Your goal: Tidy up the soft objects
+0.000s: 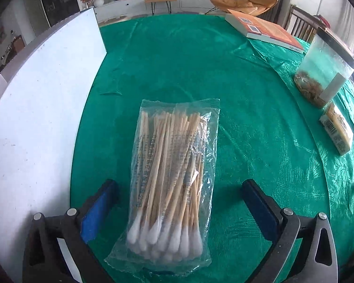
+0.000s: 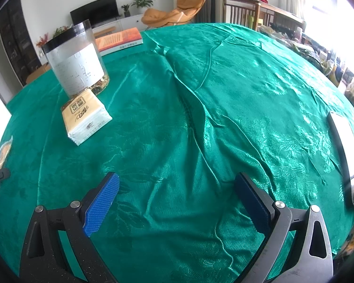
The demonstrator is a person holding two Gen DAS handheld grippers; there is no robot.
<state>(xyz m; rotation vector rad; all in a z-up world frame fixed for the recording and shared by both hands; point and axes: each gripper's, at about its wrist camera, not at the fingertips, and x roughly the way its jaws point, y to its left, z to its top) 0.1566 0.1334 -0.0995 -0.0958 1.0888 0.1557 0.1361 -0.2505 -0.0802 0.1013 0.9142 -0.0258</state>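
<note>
A clear plastic bag of cotton swabs (image 1: 172, 172) lies on the green tablecloth (image 1: 188, 66), cotton tips toward me. My left gripper (image 1: 179, 188) is open, its blue pads on either side of the bag's near half, not touching it. A yellow tissue pack (image 2: 86, 116) lies left of centre in the right wrist view and also shows in the left wrist view (image 1: 337, 129). My right gripper (image 2: 177, 186) is open and empty over bare cloth (image 2: 224, 94), well right of the tissue pack.
A white board (image 1: 40, 108) lies at the left. A clear jar with a black lid (image 2: 75, 59) stands behind the tissue pack, and an orange book (image 2: 119, 40) lies farther back. A silver flat device (image 2: 347, 151) lies at the right edge.
</note>
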